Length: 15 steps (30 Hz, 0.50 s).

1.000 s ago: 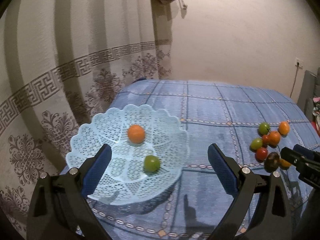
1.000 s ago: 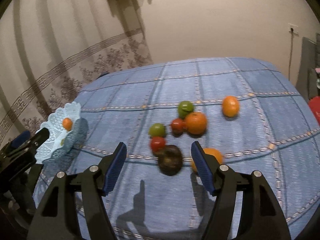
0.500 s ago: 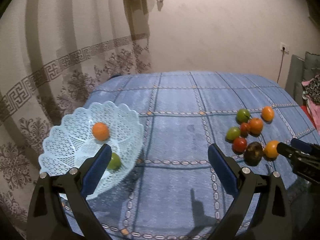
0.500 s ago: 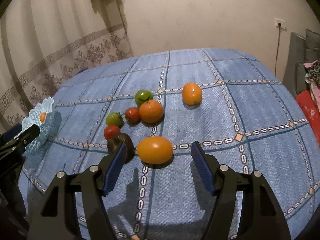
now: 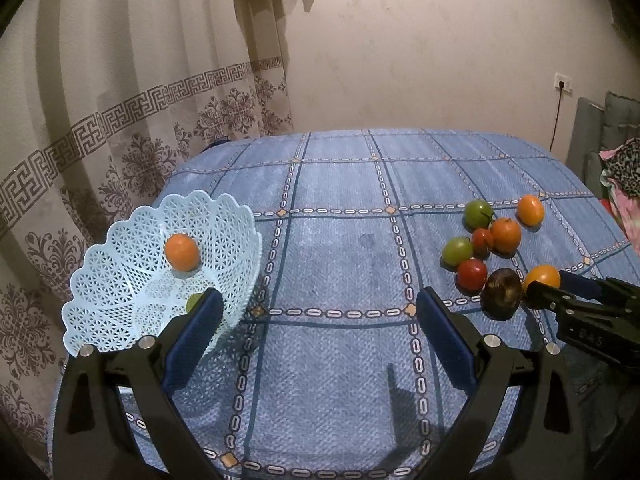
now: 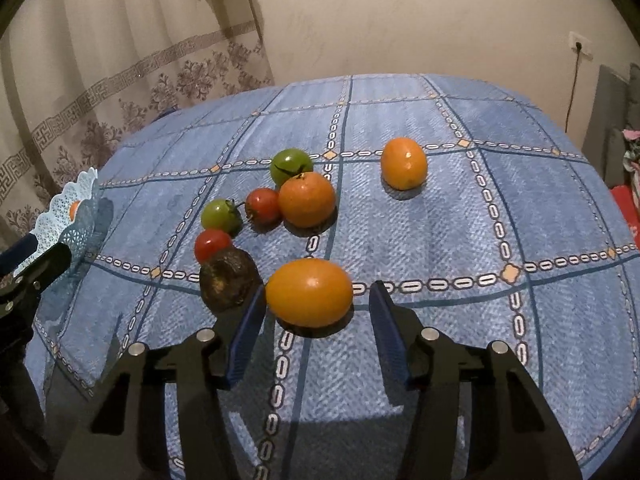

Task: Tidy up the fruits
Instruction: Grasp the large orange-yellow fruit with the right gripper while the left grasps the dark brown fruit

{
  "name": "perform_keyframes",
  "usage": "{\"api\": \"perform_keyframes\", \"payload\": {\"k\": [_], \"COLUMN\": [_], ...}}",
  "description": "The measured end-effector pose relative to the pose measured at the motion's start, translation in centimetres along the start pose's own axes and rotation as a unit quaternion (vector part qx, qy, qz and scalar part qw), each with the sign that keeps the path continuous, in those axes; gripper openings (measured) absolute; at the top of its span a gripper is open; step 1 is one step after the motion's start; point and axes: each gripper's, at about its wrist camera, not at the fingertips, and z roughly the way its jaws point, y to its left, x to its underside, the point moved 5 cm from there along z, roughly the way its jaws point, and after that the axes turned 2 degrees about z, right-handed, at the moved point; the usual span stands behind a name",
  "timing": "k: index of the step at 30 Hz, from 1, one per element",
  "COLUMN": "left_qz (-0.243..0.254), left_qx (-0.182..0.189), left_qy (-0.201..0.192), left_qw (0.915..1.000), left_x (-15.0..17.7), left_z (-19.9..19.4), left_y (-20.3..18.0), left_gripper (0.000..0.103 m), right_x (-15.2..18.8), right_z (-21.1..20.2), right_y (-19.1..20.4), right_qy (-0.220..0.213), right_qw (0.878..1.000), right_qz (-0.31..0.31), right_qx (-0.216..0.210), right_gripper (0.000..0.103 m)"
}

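Observation:
A pale blue lattice basket (image 5: 120,292) stands on the table's left, tilted, holding an orange (image 5: 182,252) and a green fruit (image 5: 194,302) half hidden behind my left finger. My left gripper (image 5: 318,320) is open over bare cloth to the basket's right. Several loose fruits lie on the right: an oval orange fruit (image 6: 309,293), a dark brown fruit (image 6: 229,278), red tomatoes (image 6: 212,243), green tomatoes (image 6: 219,214), a round orange (image 6: 306,199) and a far orange (image 6: 403,163). My right gripper (image 6: 316,312) is open, its fingers either side of the oval orange fruit, apart from it.
The table wears a blue checked cloth (image 5: 340,240). A patterned curtain (image 5: 120,120) hangs behind the basket, a plain wall with a socket (image 5: 563,82) behind the table. Cushions and clothes (image 5: 620,168) sit at the far right edge.
My left gripper drew back and right from the basket. My right gripper moved forward and right, from facing the dark brown fruit to straddling the oval orange fruit, its fingers narrowing a little.

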Motion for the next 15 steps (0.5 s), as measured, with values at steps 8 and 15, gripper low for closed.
{"api": "perform_keyframes", "payload": {"k": [8, 15], "left_qz": [0.010, 0.033], "left_qx": [0.000, 0.019], "left_qy": [0.004, 0.005], "left_qw": [0.9999, 0.9993], "left_x": [0.0, -0.4], "left_z": [0.4, 0.4], "left_y": [-1.1, -3.7], "left_gripper": [0.098, 0.098], "right_x": [0.1, -0.2], "right_z": [0.3, -1.5], "right_y": [0.1, -1.1], "right_qy": [0.005, -0.031], "right_qw": [1.000, 0.999], "right_qz": [0.001, 0.009], "right_qx": [-0.012, 0.008], "right_gripper": [0.044, 0.044]}}
